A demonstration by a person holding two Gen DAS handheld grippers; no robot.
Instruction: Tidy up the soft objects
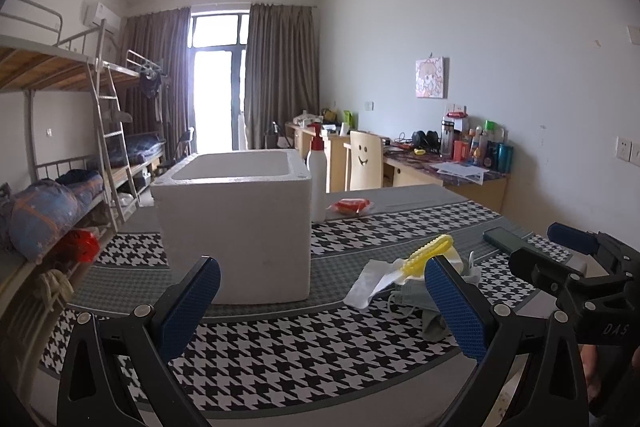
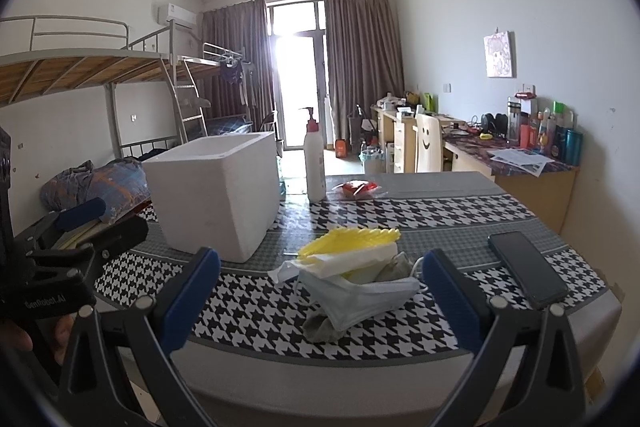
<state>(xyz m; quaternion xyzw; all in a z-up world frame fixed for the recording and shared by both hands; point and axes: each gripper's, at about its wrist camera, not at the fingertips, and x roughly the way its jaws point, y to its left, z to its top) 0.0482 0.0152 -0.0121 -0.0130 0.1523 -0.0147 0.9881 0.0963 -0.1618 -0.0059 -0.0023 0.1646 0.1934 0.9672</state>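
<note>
status: task looks barely begun. the soft things sit in one heap (image 2: 352,279) on the checked table (image 2: 440,215), toward its near edge and right of the middle: a face mask (image 2: 360,297) on the near side, a white foam piece (image 2: 352,257) and a yellow ridged item (image 2: 348,237) on top, a grey cloth (image 2: 320,331) poking out underneath, a tissue (image 1: 372,283) trailing off to the left.

white foam box (image 1: 236,223) stands open-topped toward the left edge, well apart from the heap. judged to be the destination; its inside is not visible from either view, so cannot confirm it holds nothing.

left gripper (image 1: 320,311): jaws spread wide, nothing between them, hovering over the near edge in front of the box. right gripper (image 2: 320,301): jaws also spread, lined up on the heap, not touching it.

not part of the job, by my reading: phone (image 2: 528,271) near the right edge, pump bottle (image 2: 315,163) and a red packet (image 2: 356,189) at the far edge.

remaining: essentially everything, each soft item to be picked and moved.
</note>
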